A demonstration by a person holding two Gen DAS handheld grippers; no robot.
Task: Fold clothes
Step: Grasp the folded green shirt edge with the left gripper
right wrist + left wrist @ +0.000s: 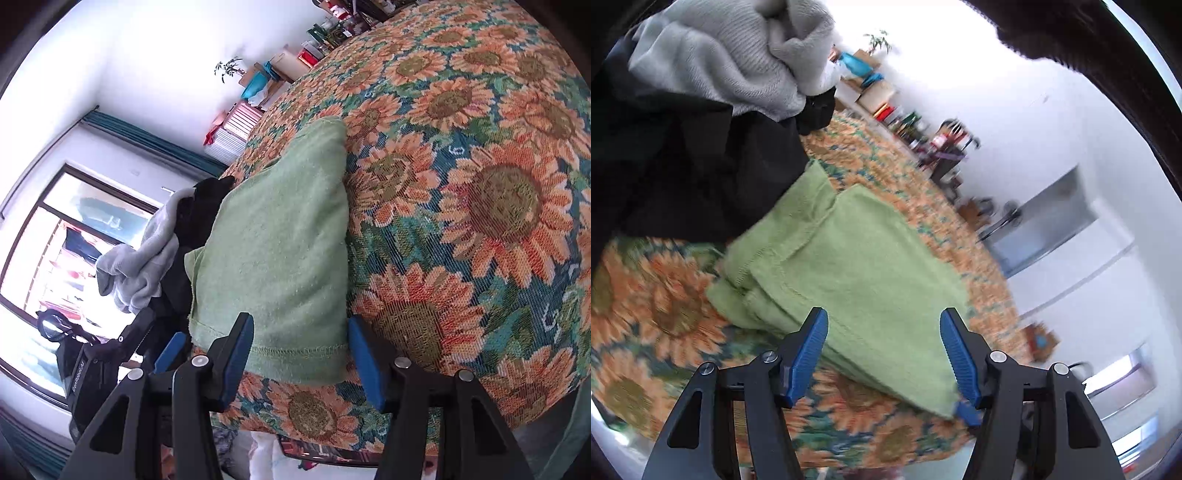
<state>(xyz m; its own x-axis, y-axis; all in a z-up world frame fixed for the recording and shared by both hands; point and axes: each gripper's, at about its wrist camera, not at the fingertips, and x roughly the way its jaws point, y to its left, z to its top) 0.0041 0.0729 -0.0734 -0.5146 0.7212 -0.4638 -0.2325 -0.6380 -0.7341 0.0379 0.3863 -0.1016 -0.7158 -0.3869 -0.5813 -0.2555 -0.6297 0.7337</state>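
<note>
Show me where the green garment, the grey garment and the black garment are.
green garment (280, 258), right wrist view, middle of its folded top.
grey garment (731, 62), left wrist view, crumpled middle.
black garment (701, 166), left wrist view, its broad side.

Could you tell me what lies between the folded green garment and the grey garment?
A black garment lies between the green garment and the grey garment, touching both; the right wrist view shows it best.

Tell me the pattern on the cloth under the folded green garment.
Orange sunflowers on a teal-green ground; the tablecloth shows best in the right wrist view.
</note>
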